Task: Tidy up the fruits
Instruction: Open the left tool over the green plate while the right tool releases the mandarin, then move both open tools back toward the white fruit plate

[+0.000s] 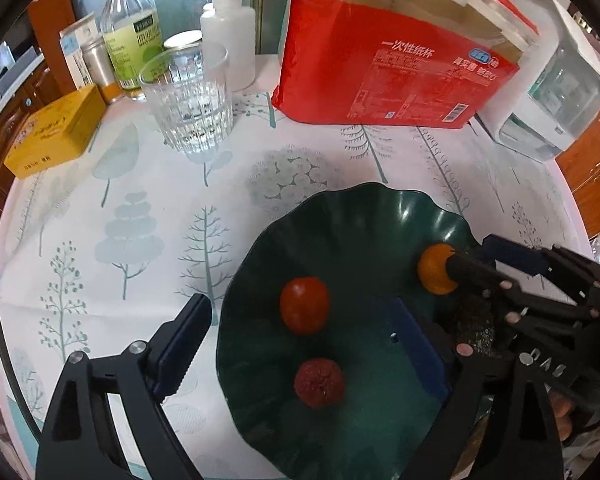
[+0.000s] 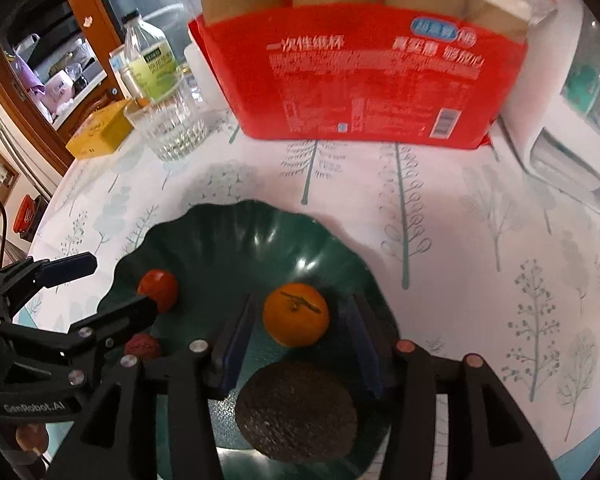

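A dark green wavy plate (image 1: 340,220) (image 2: 228,232) lies on the tree-print tablecloth. On it are a red tomato (image 1: 304,305) (image 2: 158,286), a dark red lychee (image 1: 319,382) (image 2: 142,346), an orange mandarin (image 1: 434,274) (image 2: 296,314) and a dark rough avocado (image 2: 296,408). My left gripper (image 1: 300,340) is open wide over the plate's left side, with the tomato and lychee loose between its fingers. My right gripper (image 2: 300,340) straddles the mandarin with a gap on each side, so it is open. The avocado sits near its finger bases.
Behind the plate stand a ribbed glass tumbler (image 1: 188,108), a red pack of paper cups (image 1: 380,68), a yellow box (image 1: 56,132), bottles (image 1: 130,32) and a white appliance (image 1: 548,92). The table edge curves round at left and right.
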{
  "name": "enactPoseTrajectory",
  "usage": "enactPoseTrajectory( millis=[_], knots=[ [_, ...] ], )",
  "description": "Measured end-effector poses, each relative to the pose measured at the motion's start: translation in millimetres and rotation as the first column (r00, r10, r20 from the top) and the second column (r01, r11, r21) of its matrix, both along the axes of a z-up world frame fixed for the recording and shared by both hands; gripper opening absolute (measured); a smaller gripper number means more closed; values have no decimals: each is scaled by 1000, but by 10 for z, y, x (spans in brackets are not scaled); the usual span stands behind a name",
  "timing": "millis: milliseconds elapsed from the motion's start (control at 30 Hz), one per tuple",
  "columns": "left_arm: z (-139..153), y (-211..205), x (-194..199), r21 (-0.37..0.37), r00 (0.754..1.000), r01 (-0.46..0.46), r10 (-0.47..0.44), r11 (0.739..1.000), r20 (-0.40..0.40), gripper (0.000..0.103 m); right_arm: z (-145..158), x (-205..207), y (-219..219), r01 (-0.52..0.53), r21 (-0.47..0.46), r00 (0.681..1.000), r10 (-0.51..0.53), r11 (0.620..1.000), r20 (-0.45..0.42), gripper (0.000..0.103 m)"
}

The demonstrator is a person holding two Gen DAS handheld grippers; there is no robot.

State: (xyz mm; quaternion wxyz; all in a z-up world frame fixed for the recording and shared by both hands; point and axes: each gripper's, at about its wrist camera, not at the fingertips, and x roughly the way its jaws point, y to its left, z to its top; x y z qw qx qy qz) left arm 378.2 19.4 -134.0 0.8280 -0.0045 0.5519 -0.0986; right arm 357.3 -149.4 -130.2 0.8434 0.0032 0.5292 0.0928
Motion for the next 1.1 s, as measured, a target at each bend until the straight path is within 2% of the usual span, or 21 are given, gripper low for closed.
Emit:
enactPoseTrajectory(
  millis=[300,767,967,1100],
  knots=[
    [214,-10,-172,-5,1000,7,-7,1000,18,92,218,-114,-52,3,18,1000,-3,1000,30,49],
    [719,15,-580,-4,997,1,-1,1000,72,92,690,-475,3,-21,13,995,19,1000,97,49],
    [828,14,-759,-4,998,5,-5,1000,62,92,815,-631,26,-37,26,995,34,999,98,49],
    [913,-1,-878,7,998,-2,2,1000,64,92,909,-743,36,-47,17,994,45,999,100,56]
  ],
)
